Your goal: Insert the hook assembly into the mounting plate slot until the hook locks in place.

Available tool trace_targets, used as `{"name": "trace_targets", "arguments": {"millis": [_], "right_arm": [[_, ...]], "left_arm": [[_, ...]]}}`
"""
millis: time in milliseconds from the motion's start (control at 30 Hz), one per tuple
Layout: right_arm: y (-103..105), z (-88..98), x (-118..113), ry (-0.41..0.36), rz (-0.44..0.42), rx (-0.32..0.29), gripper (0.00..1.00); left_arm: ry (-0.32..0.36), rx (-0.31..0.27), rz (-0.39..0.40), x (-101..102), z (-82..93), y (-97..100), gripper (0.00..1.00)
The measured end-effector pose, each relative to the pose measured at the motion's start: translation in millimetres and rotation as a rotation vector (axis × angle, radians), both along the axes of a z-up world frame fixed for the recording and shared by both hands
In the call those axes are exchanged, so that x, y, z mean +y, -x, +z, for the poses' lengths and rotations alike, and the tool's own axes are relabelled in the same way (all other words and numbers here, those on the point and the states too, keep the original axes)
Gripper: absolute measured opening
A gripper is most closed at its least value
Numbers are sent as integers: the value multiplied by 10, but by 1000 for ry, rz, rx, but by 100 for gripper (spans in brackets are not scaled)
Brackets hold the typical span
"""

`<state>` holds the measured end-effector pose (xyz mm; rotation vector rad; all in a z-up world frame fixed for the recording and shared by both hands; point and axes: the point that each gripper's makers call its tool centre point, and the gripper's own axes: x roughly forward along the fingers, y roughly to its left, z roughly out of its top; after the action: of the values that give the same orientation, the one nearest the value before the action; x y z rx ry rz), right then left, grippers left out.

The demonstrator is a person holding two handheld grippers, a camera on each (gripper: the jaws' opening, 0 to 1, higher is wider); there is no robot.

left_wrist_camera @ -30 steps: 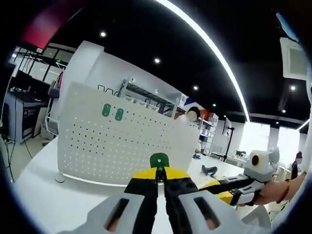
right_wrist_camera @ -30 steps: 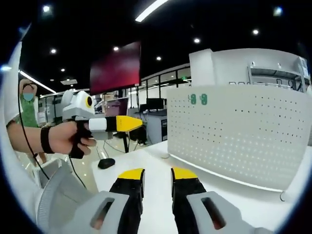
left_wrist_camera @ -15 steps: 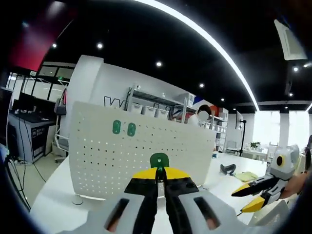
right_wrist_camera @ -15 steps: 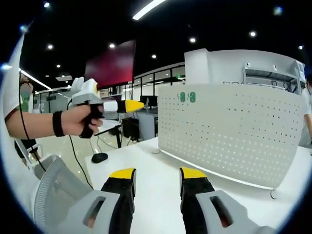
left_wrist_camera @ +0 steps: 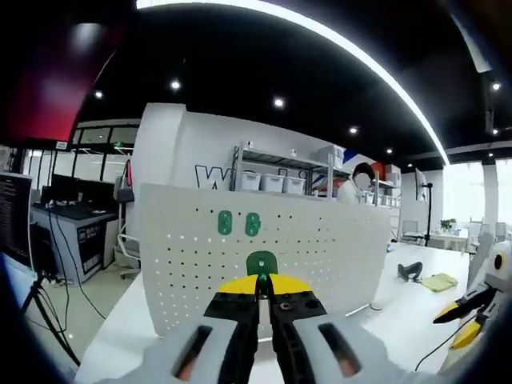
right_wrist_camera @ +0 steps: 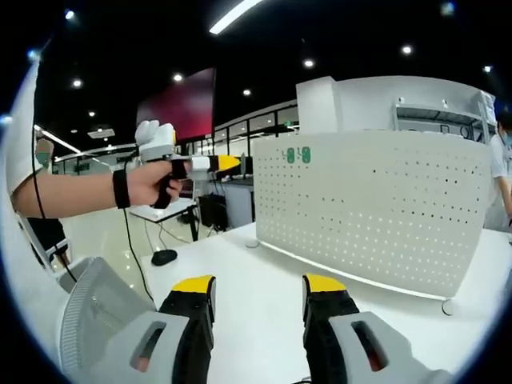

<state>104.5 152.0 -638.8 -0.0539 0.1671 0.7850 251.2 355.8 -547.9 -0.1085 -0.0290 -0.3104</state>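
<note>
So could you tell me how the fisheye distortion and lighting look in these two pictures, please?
Left gripper view: the ceiling light strip bows into an arc, and the green hook pinched in the left tool is sharp. Right gripper view: the pegboard edges curve, and the right tool, evenly lit, casts no hard shadows on the table.

Only a large dark "W" can be read on the white wall (left_wrist_camera: 210, 178); following letters are hidden.

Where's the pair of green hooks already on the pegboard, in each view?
Left gripper view: the green hooks sit just above centre, upper middle of the white pegboard.
Right gripper view: the same pair sits left of centre, at the pegboard's top left corner.
Shared landmark: the pegboard itself.
</note>
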Motion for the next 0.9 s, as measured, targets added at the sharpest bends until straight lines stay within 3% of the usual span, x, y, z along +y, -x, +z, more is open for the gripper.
{"name": "trace_targets", "arguments": {"millis": [267, 900], "right_arm": [[40, -45, -135, 31, -5, 4, 50], [49, -141, -181, 54, 10, 22, 50]], "left_arm": [[-22, -38, 51, 71, 96, -208, 3], [-102, -42, 139, 260, 155, -622, 3]]}}
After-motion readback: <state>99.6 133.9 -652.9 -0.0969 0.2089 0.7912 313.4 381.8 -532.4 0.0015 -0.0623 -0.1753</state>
